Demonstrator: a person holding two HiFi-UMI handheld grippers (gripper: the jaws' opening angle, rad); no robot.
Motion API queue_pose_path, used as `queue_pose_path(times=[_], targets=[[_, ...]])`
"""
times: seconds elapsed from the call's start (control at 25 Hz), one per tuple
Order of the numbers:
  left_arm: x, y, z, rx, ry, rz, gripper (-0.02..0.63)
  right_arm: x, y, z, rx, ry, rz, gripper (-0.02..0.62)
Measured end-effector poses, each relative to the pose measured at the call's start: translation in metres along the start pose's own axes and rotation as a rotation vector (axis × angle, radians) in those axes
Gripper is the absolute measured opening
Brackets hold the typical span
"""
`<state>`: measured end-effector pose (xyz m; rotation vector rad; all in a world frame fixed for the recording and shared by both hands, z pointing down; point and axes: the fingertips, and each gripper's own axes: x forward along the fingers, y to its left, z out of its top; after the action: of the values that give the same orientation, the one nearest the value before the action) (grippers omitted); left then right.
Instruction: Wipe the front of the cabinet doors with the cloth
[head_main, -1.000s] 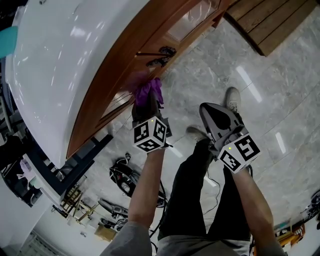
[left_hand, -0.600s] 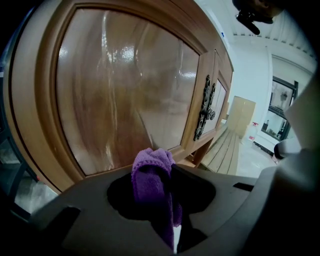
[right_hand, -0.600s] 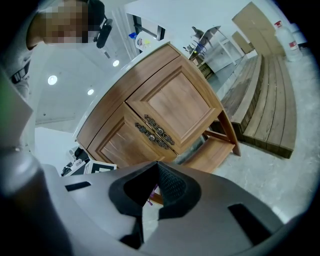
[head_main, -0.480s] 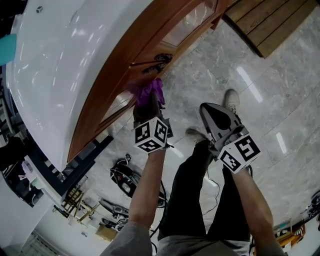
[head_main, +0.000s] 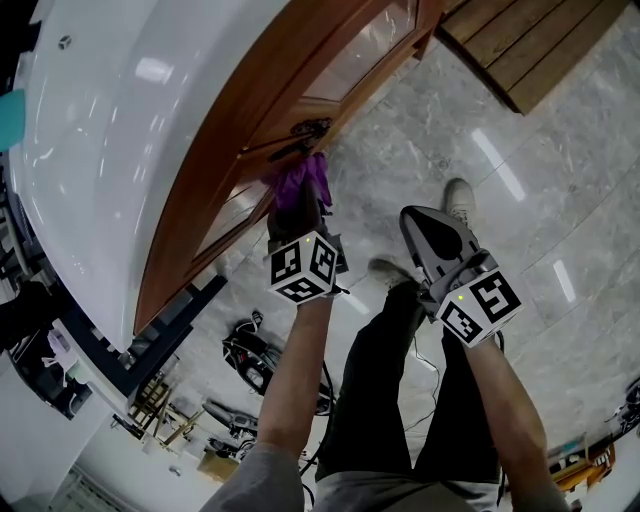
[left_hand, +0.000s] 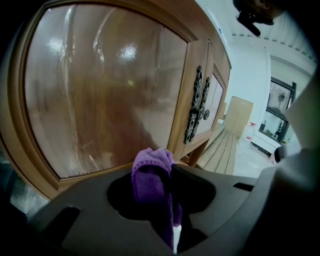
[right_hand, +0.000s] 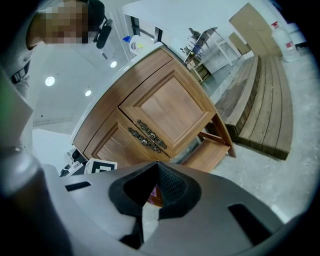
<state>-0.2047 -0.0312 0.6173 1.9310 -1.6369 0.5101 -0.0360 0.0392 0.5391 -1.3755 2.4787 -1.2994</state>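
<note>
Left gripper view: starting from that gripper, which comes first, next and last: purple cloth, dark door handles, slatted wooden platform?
1. purple cloth, held in its jaws, centre
2. door handles, ahead, right of centre
3. slatted wooden platform, farther right, beyond the handles

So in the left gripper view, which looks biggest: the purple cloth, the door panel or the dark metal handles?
1. door panel
2. purple cloth
3. metal handles
The cloth sits nearest the camera, so its rank over the handles is unsure.
</note>
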Motion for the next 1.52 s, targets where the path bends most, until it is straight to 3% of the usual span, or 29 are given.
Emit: queue_pose_path(times=[0.56,0.92,1.16,1.36,1.52], targets=[[0.017,-0.027,0.010,0.002,0.006,-0.043,0.110,-0.005,-0.014,0.011,0.007,-0.005,-0.017,0.009],[0.027,-0.042,0.015,-0.037,0.014,-0.063,0.110,-0.014,-0.021,0.020,0.000,-0.010,-0.029,0.009],[0.028,-0.052,0.015,-0.030,0.024,-0.109,0.110,-0.020,-0.023,0.023,-0.002,-0.009,-0.036,0.009],[0.026,-0.077,0.022,-0.011,0.020,-0.203,0.110,-0.022,-0.018,0.022,-0.009,-0.005,-0.027,0.009],[0.020,-0.086,0.023,-0.036,0.020,-0.229,0.110,-0.024,-0.013,0.024,-0.017,-0.011,-0.024,0.009]])
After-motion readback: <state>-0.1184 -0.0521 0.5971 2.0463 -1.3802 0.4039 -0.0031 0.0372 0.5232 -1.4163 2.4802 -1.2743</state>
